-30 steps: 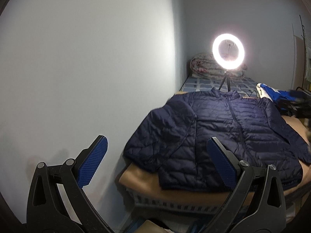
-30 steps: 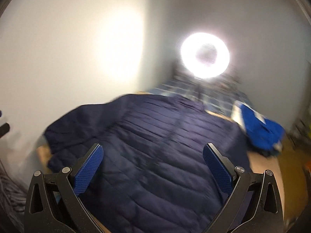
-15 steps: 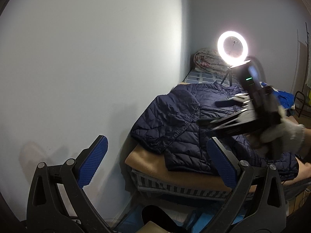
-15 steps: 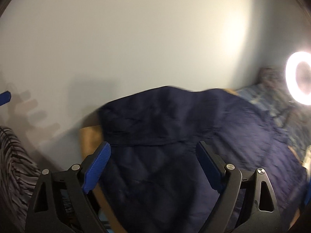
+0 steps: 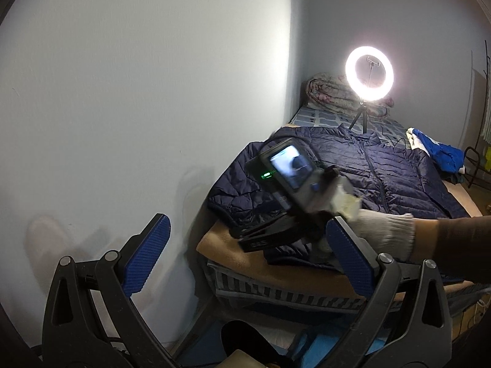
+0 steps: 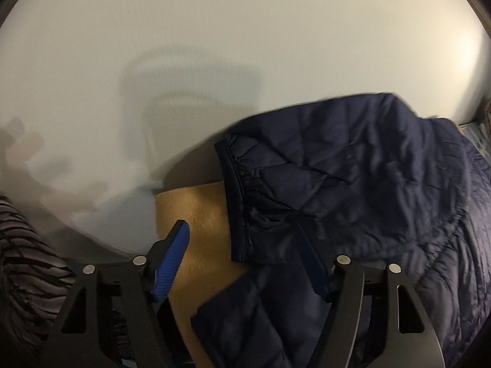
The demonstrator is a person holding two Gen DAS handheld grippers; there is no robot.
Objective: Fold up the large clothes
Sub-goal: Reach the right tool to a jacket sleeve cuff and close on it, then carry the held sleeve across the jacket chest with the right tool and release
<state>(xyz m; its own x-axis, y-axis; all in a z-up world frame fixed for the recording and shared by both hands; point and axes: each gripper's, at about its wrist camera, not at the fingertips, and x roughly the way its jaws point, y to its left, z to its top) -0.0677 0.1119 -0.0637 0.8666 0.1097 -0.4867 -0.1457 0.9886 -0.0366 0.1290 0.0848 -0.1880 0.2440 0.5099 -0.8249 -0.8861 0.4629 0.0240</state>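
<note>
right gripper point(image 6: 242, 263) open over navy jacket point(image 6: 368, 165) cuff; left gripper point(image 5: 245, 257) open, apart.

No legible text, labels, brands or numbers in either view. Faint pale marking on the side of the right gripper point(image 5: 267, 240), too blurred to read. Lit camera screen point(image 5: 291, 165) on that gripper: picture only, no readable characters.
</note>
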